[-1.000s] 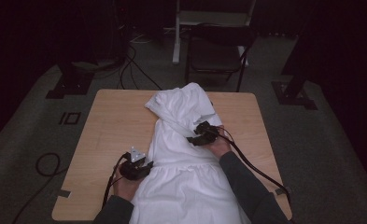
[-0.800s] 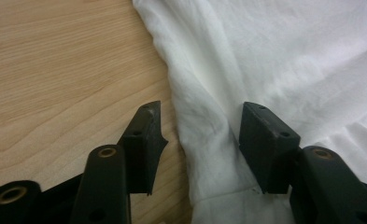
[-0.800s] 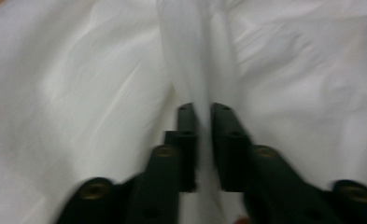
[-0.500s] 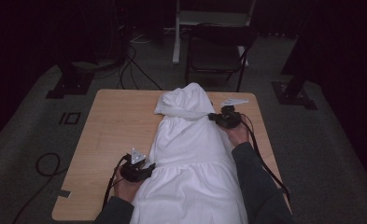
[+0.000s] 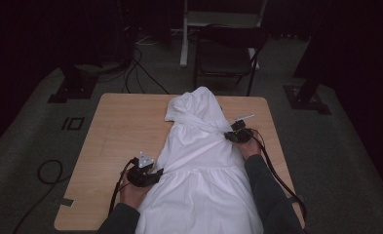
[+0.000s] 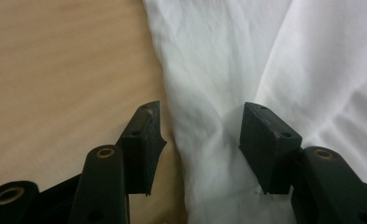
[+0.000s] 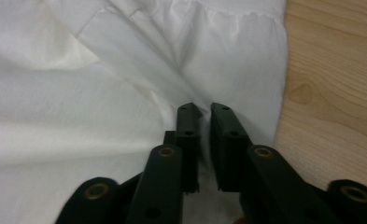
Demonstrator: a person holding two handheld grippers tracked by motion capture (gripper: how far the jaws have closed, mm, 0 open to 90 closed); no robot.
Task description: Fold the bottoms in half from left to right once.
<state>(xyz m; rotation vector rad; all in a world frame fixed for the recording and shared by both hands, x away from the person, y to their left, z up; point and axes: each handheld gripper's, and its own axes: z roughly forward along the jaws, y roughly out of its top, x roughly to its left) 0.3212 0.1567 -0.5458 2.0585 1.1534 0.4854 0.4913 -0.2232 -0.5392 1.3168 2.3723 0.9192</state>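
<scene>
Inspector: Right gripper (image 5: 231, 135) has shifted since the frame half a second back, from the table beside the hood to the garment's (image 5: 199, 165) right edge, lower down toward the person. Left gripper (image 5: 152, 174) shows no change of place.

Clerk: State of the jaws?

Inspector: On the right, nearly together, a narrow slit between them. They have just been opening a little. In the right gripper view (image 7: 204, 112) a thin fold of white cloth rises into that slit; whether the pads press it, I cannot tell. On the left, jaws stand well apart in the left gripper view (image 6: 202, 123), 1 over bare wood, 1 over cloth, the garment's edge running between them, pads not pressing it.

Clerk: Position of the garment?

Inspector: Flat along the middle of the table (image 5: 116, 131), hood at the far end, hem hanging off the near edge between the 2 forearms.
</scene>
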